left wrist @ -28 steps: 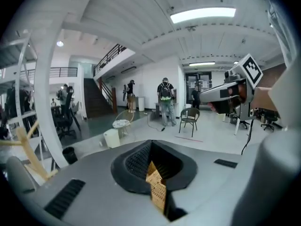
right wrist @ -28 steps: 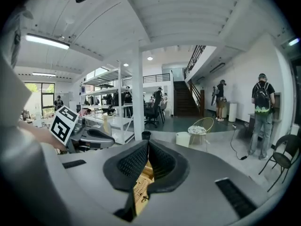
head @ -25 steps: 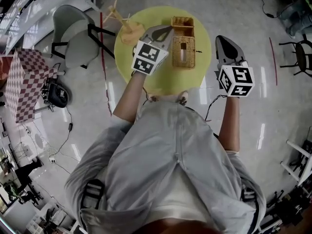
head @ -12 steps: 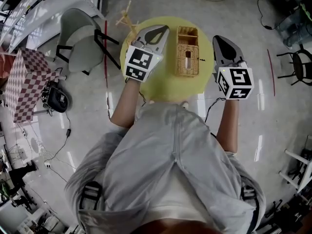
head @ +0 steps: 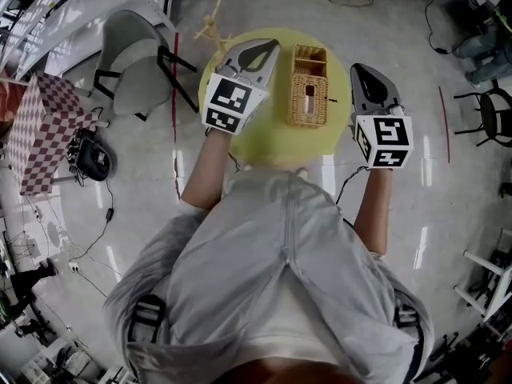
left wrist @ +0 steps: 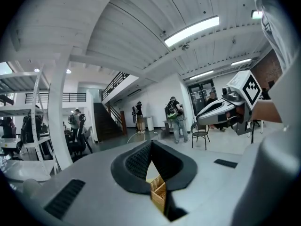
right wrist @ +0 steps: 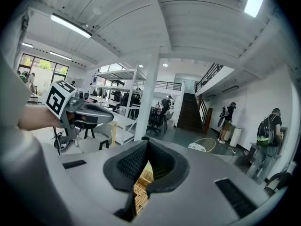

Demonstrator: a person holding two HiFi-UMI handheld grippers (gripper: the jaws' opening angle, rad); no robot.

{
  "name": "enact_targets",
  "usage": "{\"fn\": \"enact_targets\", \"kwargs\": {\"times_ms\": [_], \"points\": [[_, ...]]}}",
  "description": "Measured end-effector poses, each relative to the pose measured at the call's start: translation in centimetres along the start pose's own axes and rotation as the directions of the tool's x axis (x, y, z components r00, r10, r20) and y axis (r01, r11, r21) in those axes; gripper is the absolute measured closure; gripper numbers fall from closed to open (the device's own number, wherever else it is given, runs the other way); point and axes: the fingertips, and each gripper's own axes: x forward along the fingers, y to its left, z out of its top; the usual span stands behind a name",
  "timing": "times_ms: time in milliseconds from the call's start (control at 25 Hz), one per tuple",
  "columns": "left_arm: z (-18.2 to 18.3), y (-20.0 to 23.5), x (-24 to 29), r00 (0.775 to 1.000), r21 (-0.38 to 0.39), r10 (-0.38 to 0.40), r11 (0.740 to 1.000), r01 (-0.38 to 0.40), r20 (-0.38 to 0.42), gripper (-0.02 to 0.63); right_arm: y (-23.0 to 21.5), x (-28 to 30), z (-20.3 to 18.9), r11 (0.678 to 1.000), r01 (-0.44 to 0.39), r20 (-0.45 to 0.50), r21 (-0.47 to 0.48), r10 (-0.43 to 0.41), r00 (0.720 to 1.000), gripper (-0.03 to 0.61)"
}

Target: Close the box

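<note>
A rectangular woven wicker box (head: pixel 308 98) is seen on a round yellow table (head: pixel 272 141), flanked by the left gripper (head: pixel 270 48) and the right gripper (head: pixel 361 70).

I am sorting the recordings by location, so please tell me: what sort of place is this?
Probably a large open workshop or lab hall, not a home: a staircase rises to a railed mezzanine, metal shelving racks stand at one side, and cables trail over the glossy floor.
</note>
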Motion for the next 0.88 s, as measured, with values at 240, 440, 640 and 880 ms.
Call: {"fn": "enact_targets", "kwargs": {"times_ms": [240,440,640,880], "points": [[0.23,-0.7,0.48,1.0,0.003,-0.014,1.0,0.014,0.0,0.584,0.07,0.06,0.09,1.0,-0.011,0.007,0.015,0.011,1.0,0.556],[-0.03,-0.46,0.46,1.0,-0.007,-0.009,1.0,0.009,-0.003,0.584,0.15,0.35,-0.04,1.0,-0.012,-0.007,0.005,0.012,1.0,0.555],[-0.31,-0.4,0.64,1.0,-0.01,-0.011,1.0,0.011,-0.004,0.584,-0.04,0.67,-0.13,1.0,-0.007,-0.012,0.004,0.007,1.0,0.555],[-0.4,-0.27,0.88,1.0,-0.014,-0.008,1.0,0.008,-0.009,0.584,-0.3,0.83,-0.21,1.0,-0.006,-0.023,0.0,0.006,1.0,0.555]]}}
